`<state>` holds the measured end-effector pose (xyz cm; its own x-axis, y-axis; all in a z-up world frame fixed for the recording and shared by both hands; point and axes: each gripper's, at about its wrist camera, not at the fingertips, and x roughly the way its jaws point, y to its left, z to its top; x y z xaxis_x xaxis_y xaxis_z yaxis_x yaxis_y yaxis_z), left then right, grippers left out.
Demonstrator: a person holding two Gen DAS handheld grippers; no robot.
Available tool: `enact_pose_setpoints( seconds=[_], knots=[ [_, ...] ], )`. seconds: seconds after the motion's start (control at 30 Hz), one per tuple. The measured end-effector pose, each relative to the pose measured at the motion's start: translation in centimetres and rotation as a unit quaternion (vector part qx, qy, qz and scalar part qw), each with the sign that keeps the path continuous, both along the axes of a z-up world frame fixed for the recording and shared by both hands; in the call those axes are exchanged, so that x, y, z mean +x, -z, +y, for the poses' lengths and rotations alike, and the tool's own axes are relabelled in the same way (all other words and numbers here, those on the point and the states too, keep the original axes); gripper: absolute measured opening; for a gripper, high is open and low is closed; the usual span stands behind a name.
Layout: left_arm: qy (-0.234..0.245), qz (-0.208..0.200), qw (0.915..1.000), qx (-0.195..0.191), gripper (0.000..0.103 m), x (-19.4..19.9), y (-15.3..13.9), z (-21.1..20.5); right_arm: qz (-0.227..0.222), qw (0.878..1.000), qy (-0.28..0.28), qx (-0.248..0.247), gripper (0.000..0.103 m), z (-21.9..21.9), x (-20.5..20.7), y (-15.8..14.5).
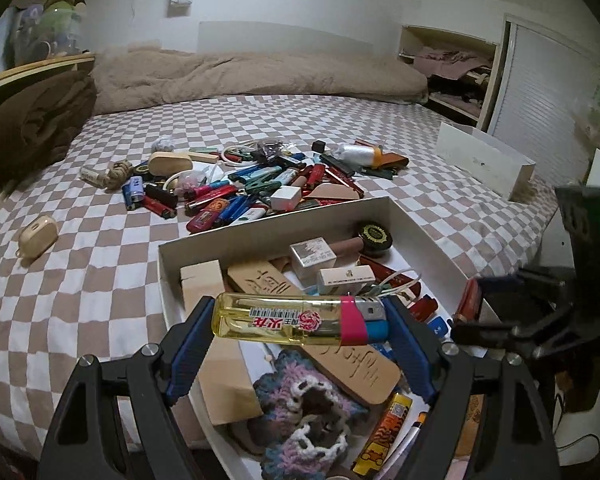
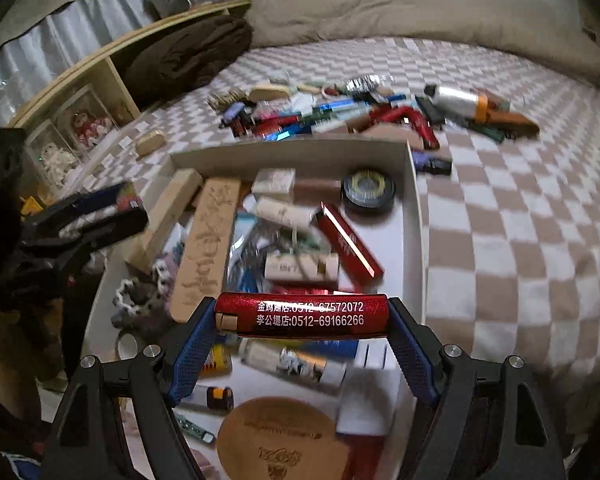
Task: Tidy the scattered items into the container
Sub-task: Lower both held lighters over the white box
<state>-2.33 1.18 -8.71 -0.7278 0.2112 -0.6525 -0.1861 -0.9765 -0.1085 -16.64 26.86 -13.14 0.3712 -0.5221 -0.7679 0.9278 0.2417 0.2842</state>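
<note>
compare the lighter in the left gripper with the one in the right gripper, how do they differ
The yellow lighter in the left gripper is see-through, with a pink band and bare metal head; the red lighter in the right gripper is opaque and glittery. The yellow lighter carries a barcode sticker and red logo; the red lighter bears white printed phone numbers. Both are clamped crosswise, end to end between the pads, above the white box.

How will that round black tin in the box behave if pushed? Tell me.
The round black tin lies flat, so it would likely slide rather than roll. It looks rigid. The white box wall and neighbouring items close by would probably stop it quickly.
</note>
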Motion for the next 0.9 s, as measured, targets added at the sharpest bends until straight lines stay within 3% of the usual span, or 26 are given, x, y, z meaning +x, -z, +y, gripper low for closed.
enact_pose_setpoints(
  seconds=[0.23, 0.67, 0.83, 0.9],
  knots=[
    [-0.022, 0.006, 0.9997, 0.002, 0.083, 1.4, 0.2, -0.5, -0.009, 1.000, 0.000, 0.026, 0.083, 1.6, 1.6, 0.9],
    [-0.017, -0.003, 0.9998, 0.004, 0.083, 2.3, 1.2, 0.2, -0.014, 0.998, 0.024, 0.063, 0.083, 2.6, 2.2, 2.9],
    [-0.014, -0.005, 0.9999, 0.004, 0.083, 2.4, 1.3, 0.5, -0.020, 0.998, 0.028, 0.056, 0.099, 2.8, 1.7, 2.0],
    [-0.013, -0.008, 0.9999, 0.005, 0.083, 2.5, 1.4, 0.6, -0.017, 0.998, 0.030, 0.043, 0.099, 2.9, 1.4, 1.2]
  ],
)
